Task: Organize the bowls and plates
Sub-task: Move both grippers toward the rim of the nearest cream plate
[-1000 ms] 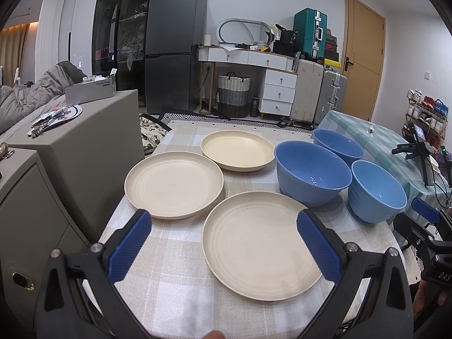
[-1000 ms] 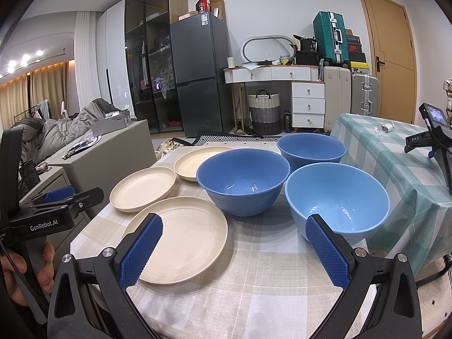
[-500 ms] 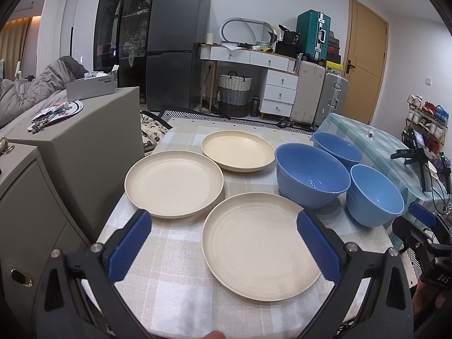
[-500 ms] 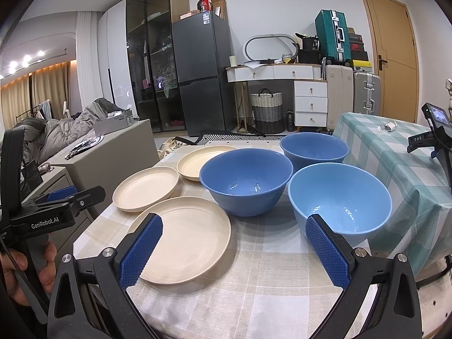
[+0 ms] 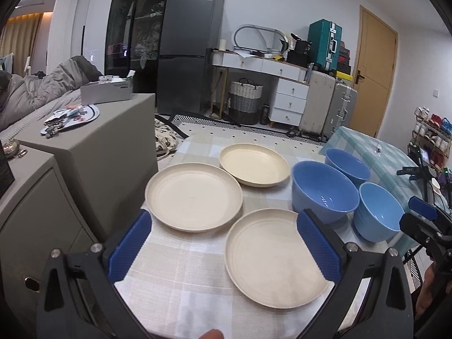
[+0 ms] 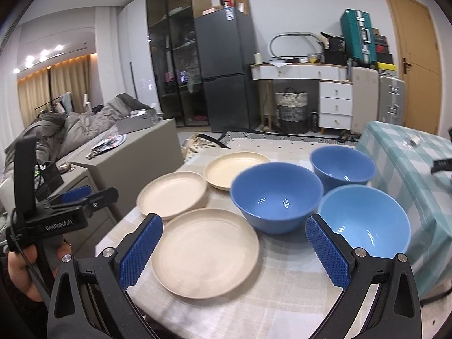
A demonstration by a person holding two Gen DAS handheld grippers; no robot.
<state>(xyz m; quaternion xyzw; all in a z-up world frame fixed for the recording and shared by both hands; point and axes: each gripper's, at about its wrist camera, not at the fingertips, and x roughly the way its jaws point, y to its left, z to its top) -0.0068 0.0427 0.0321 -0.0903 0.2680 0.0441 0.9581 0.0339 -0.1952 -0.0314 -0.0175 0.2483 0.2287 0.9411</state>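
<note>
Between my left gripper's [image 5: 223, 250] wide-spread fingers lies the nearest plate [image 5: 275, 257], its right edge under the right pad; I grip nothing and touch nothing with it. Since a second ago this camera has pulled back and swung a little leftward, so the plates and bowls sit smaller and more to the right, and the grey cabinet [image 5: 84, 152] fills more of the left side. My right gripper [image 6: 236, 251] is just as wide open and empty, hovering above the table's near edge; its view has lifted and drawn back, so the dishes lie lower and farther off than before. None of the dishes has shifted on the checked tablecloth [image 6: 282, 291]. Just past the right gripper's left pad is the nearest plate [image 6: 204, 250]; behind its right pad sits the light blue bowl [image 6: 364, 223]. Farther out, the large blue bowl [image 6: 276, 196] stands centre, touching neither plate, with the second plate [image 6: 172, 193] to its left. Beyond those are the third plate [image 6: 234, 169] and the far blue bowl [image 6: 343, 166]
</note>
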